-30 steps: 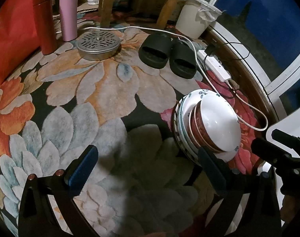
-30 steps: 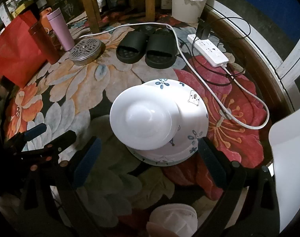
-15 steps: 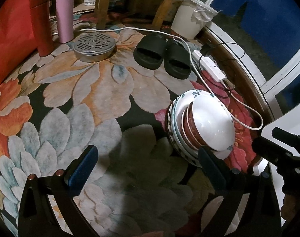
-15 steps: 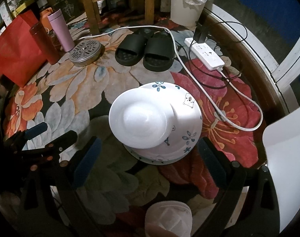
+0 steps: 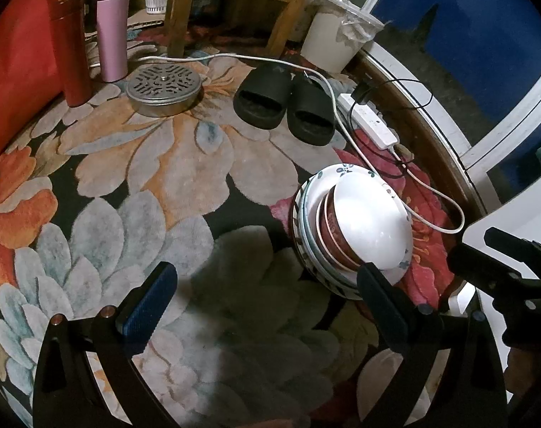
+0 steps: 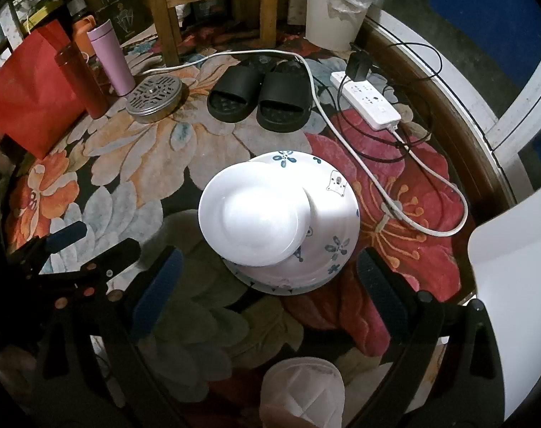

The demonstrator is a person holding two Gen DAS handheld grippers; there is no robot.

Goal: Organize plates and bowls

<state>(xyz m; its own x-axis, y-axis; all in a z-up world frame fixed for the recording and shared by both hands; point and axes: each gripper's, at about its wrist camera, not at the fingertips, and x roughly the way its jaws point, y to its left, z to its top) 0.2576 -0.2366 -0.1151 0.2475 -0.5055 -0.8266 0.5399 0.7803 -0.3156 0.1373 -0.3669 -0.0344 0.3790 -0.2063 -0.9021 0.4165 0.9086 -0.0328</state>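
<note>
Both tongs released, empty: left gripper (image 5: 263,306); right gripper (image 6: 267,281); just ahead of right tongs, white plate (image 6: 251,214) sits off-centre atop bowls on patterned plates (image 6: 327,210) (stack looks lopsided); best nudge gently, squaring stack; beyond, black slippers (image 6: 259,98).

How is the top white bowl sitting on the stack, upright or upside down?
Upside down: the top white bowl shows its raised base, resting over brown bowls on plates.
</note>
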